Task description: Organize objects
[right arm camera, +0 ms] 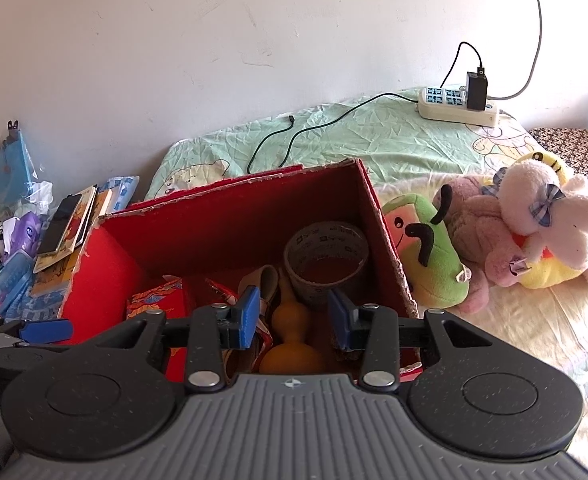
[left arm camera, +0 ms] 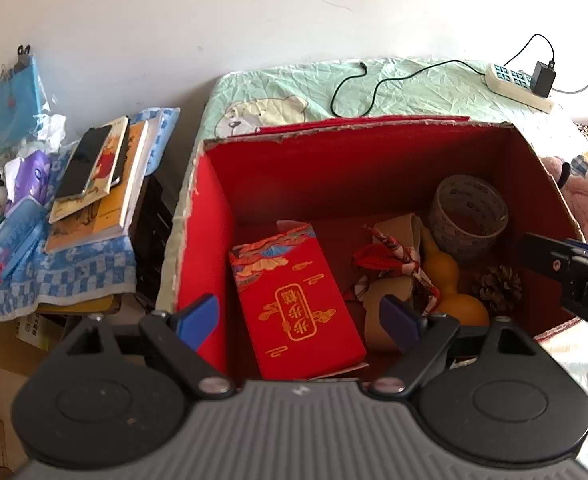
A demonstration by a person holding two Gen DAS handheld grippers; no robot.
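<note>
A red cardboard box (left arm camera: 333,160) (right arm camera: 222,216) stands open on the bed. Inside lie a red gift packet (left arm camera: 297,300) (right arm camera: 158,304), an orange gourd (left arm camera: 449,280) (right arm camera: 290,340), a wide tape roll (left arm camera: 469,212) (right arm camera: 325,260), a pine cone (left arm camera: 497,288) and a red tassel ornament (left arm camera: 389,256). My left gripper (left arm camera: 297,320) hovers open over the box's near left side, above the packet, holding nothing. My right gripper (right arm camera: 294,320) is open above the gourd with nothing between its fingers. Its body shows at the right edge of the left wrist view.
Several plush toys (right arm camera: 505,232) lie on the bed right of the box. A power strip (right arm camera: 457,108) with a charger and cable sits at the back. Left of the bed, books and a phone (left arm camera: 86,160) are stacked on a blue checked cloth, beside small toys.
</note>
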